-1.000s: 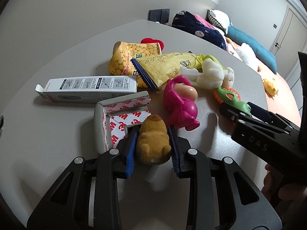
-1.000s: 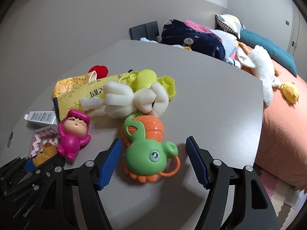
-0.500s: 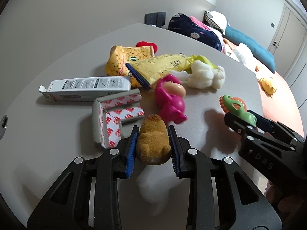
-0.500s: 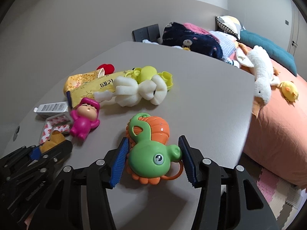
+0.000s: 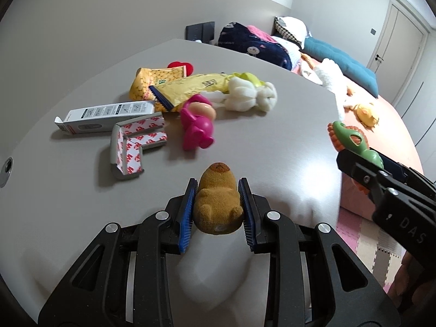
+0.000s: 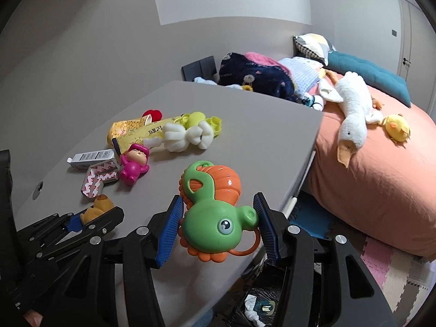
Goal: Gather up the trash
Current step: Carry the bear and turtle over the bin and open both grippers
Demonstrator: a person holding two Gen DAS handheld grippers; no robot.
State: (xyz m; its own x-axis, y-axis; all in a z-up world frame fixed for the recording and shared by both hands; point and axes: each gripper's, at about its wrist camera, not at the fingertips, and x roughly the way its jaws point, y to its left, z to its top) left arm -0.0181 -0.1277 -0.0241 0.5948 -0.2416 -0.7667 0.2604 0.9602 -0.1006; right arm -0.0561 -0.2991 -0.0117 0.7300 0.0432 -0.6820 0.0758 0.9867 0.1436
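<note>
Jaws clamp brown bear (image 5: pixel 218 204), green snail toy (image 6: pixel 215 218)

The brown bear (image 5: pixel 218 204) is covered on both flanks by the left gripper's pads (image 5: pixel 188 218); its face cannot be seen. In the right wrist view, only its top (image 6: pixel 96 210) clears the left gripper (image 6: pixel 75 224). The green snail toy (image 5: pixel 351 141) is largely hidden behind the right gripper body. The box (image 5: pixel 105 113) print is too small to read. Items under the table (image 6: pixel 259 308) are indistinct.
</note>
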